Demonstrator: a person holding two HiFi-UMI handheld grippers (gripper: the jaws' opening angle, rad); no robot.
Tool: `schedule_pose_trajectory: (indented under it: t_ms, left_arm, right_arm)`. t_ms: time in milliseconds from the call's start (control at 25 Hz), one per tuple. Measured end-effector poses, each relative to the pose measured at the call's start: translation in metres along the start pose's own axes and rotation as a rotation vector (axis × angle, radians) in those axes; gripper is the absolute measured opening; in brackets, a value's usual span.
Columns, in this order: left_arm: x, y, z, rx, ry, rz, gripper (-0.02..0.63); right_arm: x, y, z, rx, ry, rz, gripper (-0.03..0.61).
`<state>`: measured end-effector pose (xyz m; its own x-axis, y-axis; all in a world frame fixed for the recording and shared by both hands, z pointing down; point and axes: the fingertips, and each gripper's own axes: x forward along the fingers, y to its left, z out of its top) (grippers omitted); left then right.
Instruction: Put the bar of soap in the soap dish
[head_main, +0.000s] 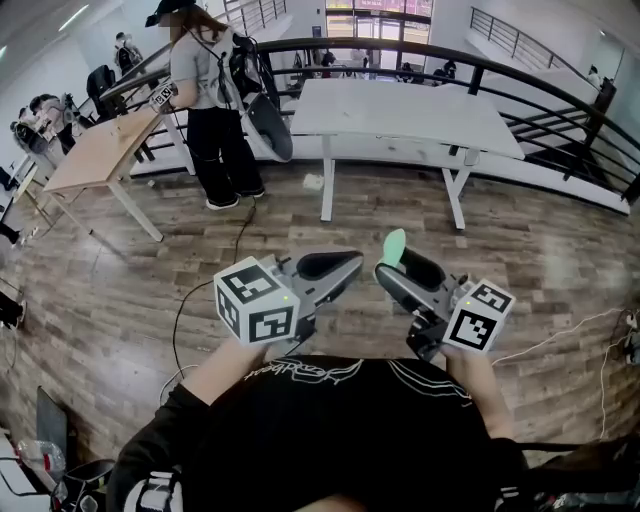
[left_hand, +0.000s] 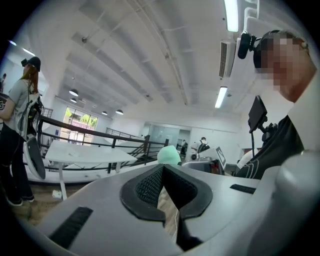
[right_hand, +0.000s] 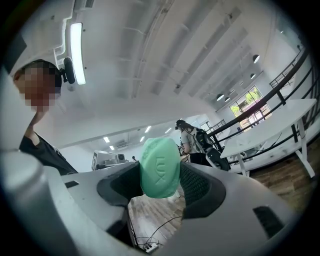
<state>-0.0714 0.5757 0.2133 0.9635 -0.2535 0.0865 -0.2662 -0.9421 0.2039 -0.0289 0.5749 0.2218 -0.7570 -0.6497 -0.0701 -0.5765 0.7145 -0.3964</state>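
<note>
A pale green oval bar of soap stands on edge between the pads of my right gripper, which is shut on it. In the head view the soap sticks up from the right gripper, held level in front of the person's chest. My left gripper is level beside it, a little to the left, its jaws together with nothing between them. From the left gripper view the soap shows just past the jaw tips. No soap dish is in any view.
A long white table stands ahead across the wooden floor, and a wooden table sits at far left. A person stands between them. A black railing curves behind. Cables lie on the floor.
</note>
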Motion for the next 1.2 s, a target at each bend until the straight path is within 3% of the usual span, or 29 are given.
schedule_pose_trajectory:
  t_ms: [800,1200]
  left_arm:
    - [0.007,-0.038,-0.027,-0.038,-0.006,0.000,0.008]
    - [0.006,-0.013,-0.038,-0.069,-0.008,0.039,0.008]
  right_arm:
    - [-0.039,0.011,-0.024,-0.013,0.046,-0.021,0.221]
    - [-0.024,-0.008,-0.035,0.014,0.058,0.003,0.221]
